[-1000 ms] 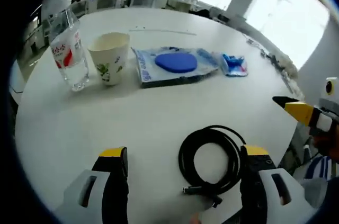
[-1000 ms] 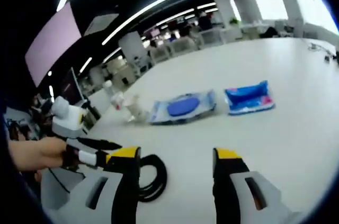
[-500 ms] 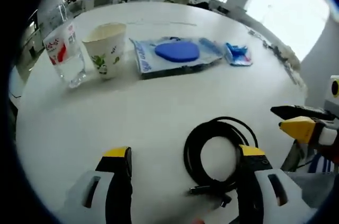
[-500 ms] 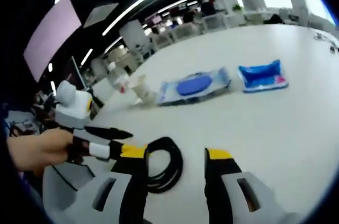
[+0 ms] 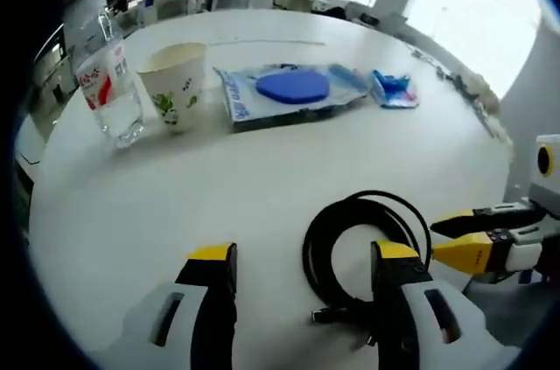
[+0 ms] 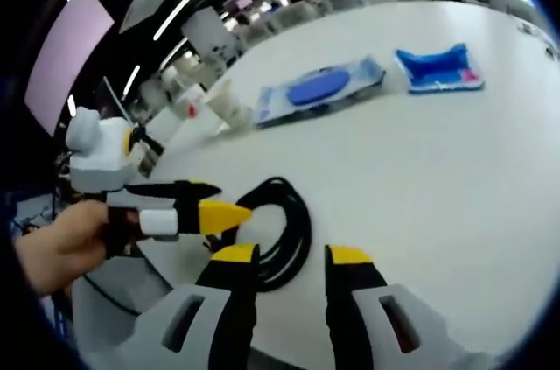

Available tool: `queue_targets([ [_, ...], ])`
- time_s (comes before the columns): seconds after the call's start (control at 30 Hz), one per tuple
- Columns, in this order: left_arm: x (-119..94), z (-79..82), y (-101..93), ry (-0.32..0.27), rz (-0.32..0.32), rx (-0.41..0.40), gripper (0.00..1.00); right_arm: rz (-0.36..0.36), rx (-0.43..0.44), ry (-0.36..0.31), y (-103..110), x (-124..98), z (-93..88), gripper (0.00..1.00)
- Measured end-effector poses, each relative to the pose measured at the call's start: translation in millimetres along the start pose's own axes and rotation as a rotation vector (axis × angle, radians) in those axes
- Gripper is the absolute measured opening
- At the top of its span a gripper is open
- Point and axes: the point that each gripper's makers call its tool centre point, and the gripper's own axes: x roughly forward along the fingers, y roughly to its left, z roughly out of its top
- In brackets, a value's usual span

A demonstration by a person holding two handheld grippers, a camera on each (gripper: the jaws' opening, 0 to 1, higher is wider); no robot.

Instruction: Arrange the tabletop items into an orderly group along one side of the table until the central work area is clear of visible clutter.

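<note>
White and round, the desk [image 5: 262, 169] stood in an open office. Nearest, the left gripper [image 5: 302, 267] hovered low with its jaws apart, and the coiled black cable [image 5: 366, 247] lay flat by its right jaw. The right gripper [image 6: 282, 256] had its jaws nearly closed on nothing, beside the coil. Farther off stood a row: a clear cup [image 5: 107, 86], a paper cup [image 5: 175, 83], a packet with a blue disc [image 5: 289, 92] lying crosswise, and a small blue pouch [image 5: 394, 90].
</note>
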Motion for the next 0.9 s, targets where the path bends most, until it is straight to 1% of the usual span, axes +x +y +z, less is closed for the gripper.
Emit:
queue_targets([
  [0.03, 0.0, -0.7, -1.0, -0.001, -0.002, 0.007, 0.58, 0.0, 0.002, 0.006, -0.4, 1.2, -1.7, 0.26],
  [0.1, 0.8, -0.8, -8.7, -0.016, -0.037, 0.033, 0.58, -0.003, -0.002, 0.024, -0.4, 4.1, -6.0, 0.25],
  [0.17, 1.5, -1.6, -10.6, -0.021, -0.038, 0.036, 0.56, 0.0, 0.0, 0.036, -0.6, 6.6, -9.0, 0.23],
  [0.27, 1.7, -2.1, -8.6, -0.023, -0.028, 0.04, 0.49, -0.001, 0.016, 0.043, -0.8, 10.5, -9.9, 0.22],
  [0.33, 1.3, -2.1, -10.8, -0.034, -0.042, 0.025, 0.44, -0.003, 0.017, 0.049, -0.8, 13.5, -10.4, 0.21],
  [0.4, 1.5, -2.5, -13.9, -0.041, -0.059, 0.033, 0.39, -0.001, 0.018, 0.048, -0.1, 16.5, -9.6, 0.17],
  [0.47, 3.1, -1.6, -12.7, -0.048, -0.062, 0.058, 0.35, 0.006, 0.036, 0.042, 0.7, 17.6, -8.2, 0.16],
  [0.6, 1.7, -0.7, -6.0, -0.05, -0.052, 0.023, 0.26, 0.005, 0.039, 0.042, -0.8, 18.0, -8.1, 0.14],
  [0.73, 3.8, -0.6, -1.4, -0.052, -0.047, 0.009, 0.19, 0.006, 0.034, 0.039, -0.8, 20.4, -7.0, 0.12],
  [0.77, 4.3, -4.7, -3.2, -0.027, -0.061, 0.001, 0.15, 0.011, 0.034, 0.038, 0.0, 21.4, -6.7, 0.11],
  [0.8, 4.7, -4.1, -3.9, -0.032, -0.064, -0.004, 0.12, 0.009, 0.032, 0.04, 0.5, 22.1, -6.3, 0.1],
  [0.9, 6.0, -3.1, -4.3, -0.037, -0.059, -0.003, 0.1, 0.003, 0.017, 0.049, 0.4, 23.0, -5.9, 0.08],
])
